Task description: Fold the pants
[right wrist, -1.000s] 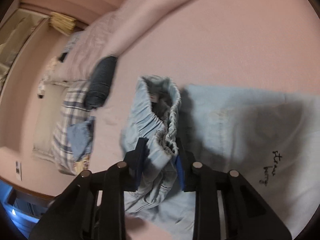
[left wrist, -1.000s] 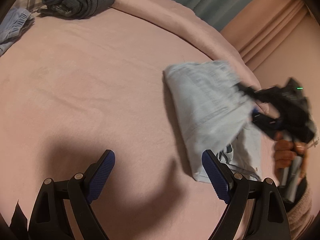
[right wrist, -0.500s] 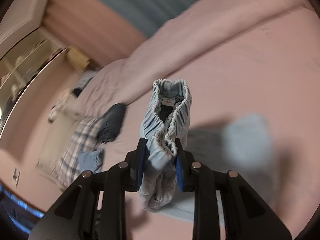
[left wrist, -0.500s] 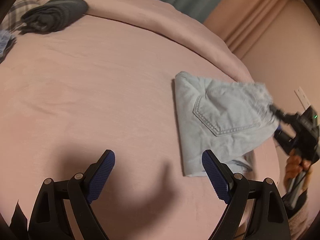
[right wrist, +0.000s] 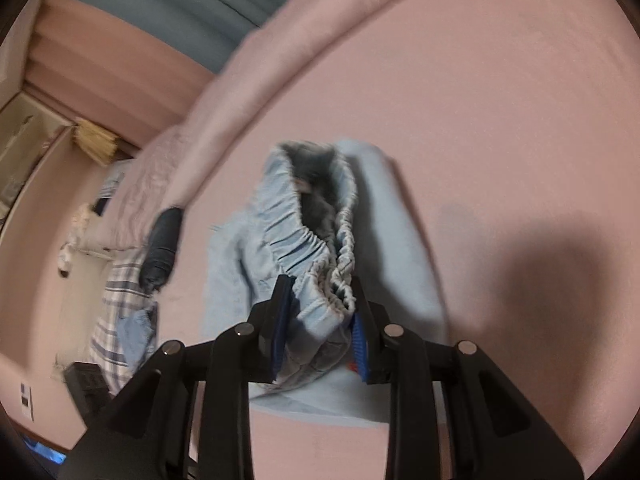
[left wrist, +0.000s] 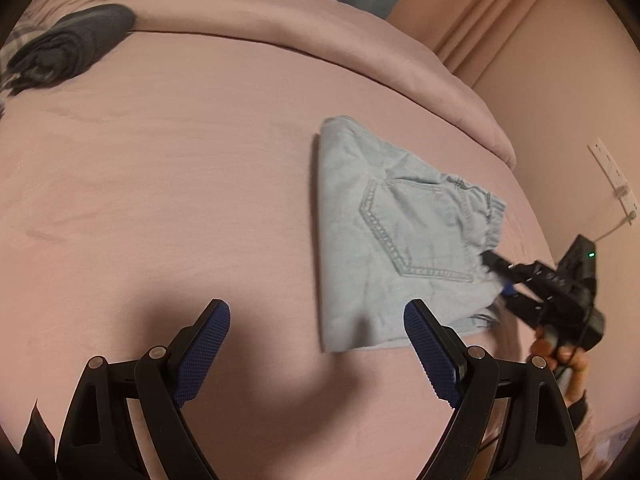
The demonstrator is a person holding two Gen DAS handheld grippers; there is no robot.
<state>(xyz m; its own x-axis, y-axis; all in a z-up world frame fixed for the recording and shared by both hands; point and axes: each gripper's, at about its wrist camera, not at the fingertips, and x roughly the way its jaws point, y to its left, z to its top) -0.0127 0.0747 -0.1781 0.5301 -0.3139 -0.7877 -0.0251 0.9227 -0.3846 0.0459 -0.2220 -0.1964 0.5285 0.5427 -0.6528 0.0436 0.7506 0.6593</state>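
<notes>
Waistband work now: right gripper (right wrist: 320,312), black with blue ribbed pads, clamped on the gathered elastic waistband of the pale blue denim pants (left wrist: 396,236), seen also from the left wrist view (left wrist: 502,276) at the pants' right edge. Pants lying in a folded wedge on the pink bedsheet (left wrist: 160,184), right of centre, back pocket facing up, narrow end pointing far, waistband end partly lifted off the layer beneath.

Probably the last fold being laid. Best done by carrying the waistband low and level across the lower layer, lining its edge up with the fold beneath, then lowering fully before letting go — releasing from a height would let the elastic bunch and skew. Worth pulling lightly taut first; soft denim sags and creases easily. Left gripper (left wrist: 316,332) hanging wide apart, holding nothing, over bare sheet just left of the pants' near corner — well placed to pin that corner or smooth the top afterwards.

Surface soft and wrinkled in places, so cloth drags rather than slides. Rolled edge of a pink duvet (left wrist: 360,60) curving along the far side. Dark grey folded garment (left wrist: 68,52) far left, beside a blue-and-white plaid cloth (right wrist: 116,300). Teal curtain (right wrist: 160,12) and peach drapes behind; white wall socket (left wrist: 614,180) at right.
</notes>
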